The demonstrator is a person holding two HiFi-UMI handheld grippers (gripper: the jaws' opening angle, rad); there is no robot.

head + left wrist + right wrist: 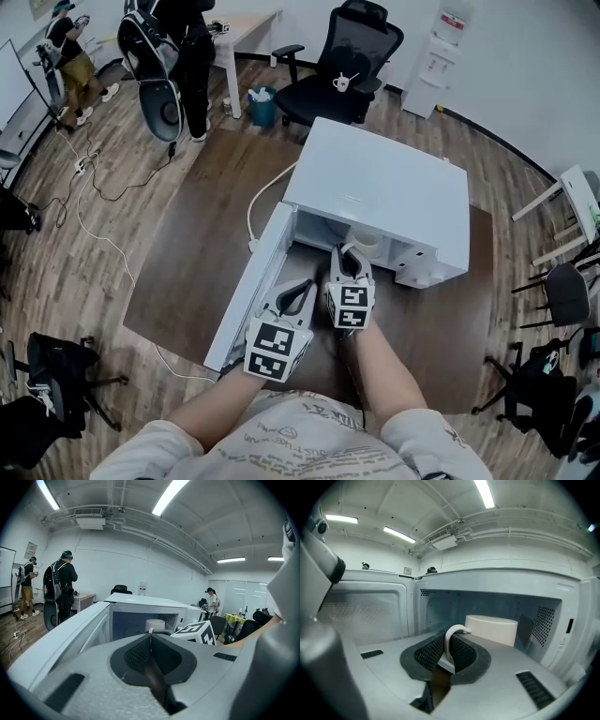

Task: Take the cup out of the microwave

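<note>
A white microwave (375, 187) stands on a brown table (187, 272), its door (253, 281) swung open to the left. Inside sits a white cup (492, 629), also seen as the cup (367, 242) at the cavity's mouth in the head view. My right gripper (449, 651) reaches into the cavity and is shut on the cup's thin curved handle (452, 637). In the head view, that right gripper (349, 253) is at the opening. My left gripper (302, 291) hangs just outside beside the door, shut with nothing in it. In the left gripper view, the left gripper (150, 641) points at the cup (154, 624).
The microwave's white cable (258, 202) loops over the table at the left. A black office chair (342, 66) stands behind the table, and a water dispenser (439, 56) is by the wall. People stand at the far left (70, 56). Stools (562, 291) are to the right.
</note>
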